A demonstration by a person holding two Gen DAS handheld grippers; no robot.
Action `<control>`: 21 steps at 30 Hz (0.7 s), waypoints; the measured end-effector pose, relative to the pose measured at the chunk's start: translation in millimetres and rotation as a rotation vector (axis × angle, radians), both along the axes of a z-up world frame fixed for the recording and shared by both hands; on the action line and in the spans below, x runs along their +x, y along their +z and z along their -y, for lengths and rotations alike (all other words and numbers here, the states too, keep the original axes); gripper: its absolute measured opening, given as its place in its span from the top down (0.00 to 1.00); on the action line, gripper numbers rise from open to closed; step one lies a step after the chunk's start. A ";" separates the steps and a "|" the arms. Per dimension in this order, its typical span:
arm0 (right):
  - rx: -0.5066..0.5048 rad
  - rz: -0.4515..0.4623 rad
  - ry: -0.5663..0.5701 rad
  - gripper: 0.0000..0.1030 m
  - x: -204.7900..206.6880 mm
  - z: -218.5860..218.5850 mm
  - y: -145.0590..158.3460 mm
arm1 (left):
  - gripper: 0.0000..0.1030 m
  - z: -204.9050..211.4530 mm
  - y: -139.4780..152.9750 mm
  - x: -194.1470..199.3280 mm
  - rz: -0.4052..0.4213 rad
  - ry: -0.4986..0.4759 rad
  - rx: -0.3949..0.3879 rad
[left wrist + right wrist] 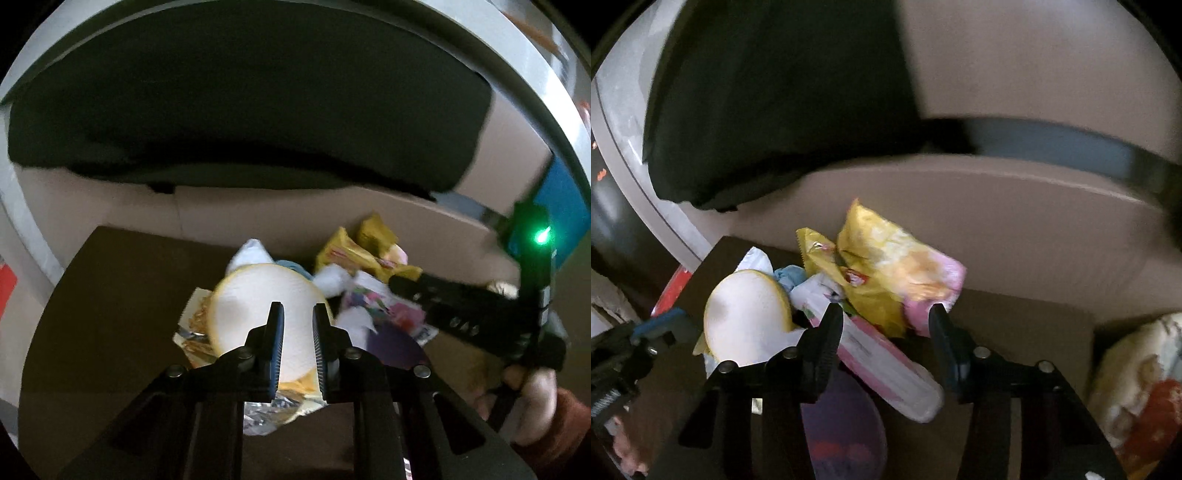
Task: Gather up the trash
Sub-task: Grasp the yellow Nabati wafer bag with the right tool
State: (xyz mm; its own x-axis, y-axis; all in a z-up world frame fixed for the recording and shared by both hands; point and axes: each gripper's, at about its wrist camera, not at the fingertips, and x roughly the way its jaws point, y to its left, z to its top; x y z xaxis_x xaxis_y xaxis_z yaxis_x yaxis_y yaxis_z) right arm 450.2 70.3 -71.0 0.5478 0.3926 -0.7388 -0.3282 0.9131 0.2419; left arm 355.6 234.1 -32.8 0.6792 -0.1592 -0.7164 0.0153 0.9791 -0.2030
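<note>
Trash lies heaped on the floor of a cardboard box. It includes a round white disc with a yellow rim, crumpled yellow packets, white paper and silver foil. My left gripper hangs above the disc, its jaws a narrow gap apart with nothing between them. My right gripper stands open over the heap. A pink-and-white wrapper and a yellow-and-pink packet lie under the gap, and neither pad visibly presses on them. The disc lies left of it.
A black cloth or bag hangs over the box's far wall. A purple piece lies under the right gripper. Another white-and-red packet lies at the right. A hand holds the right gripper, close beside the left one.
</note>
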 end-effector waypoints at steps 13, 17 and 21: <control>-0.143 0.098 -0.035 0.87 -22.5 45.4 20.1 | 0.76 11.7 -11.6 -0.1 -0.013 -0.070 -0.069; -0.116 0.056 -0.110 0.87 -42.2 97.8 21.0 | 0.75 37.1 -15.0 1.7 -0.044 -0.143 -0.072; -0.097 0.026 -0.134 0.87 -62.2 128.4 16.2 | 0.74 62.7 -21.3 5.4 -0.082 -0.196 -0.077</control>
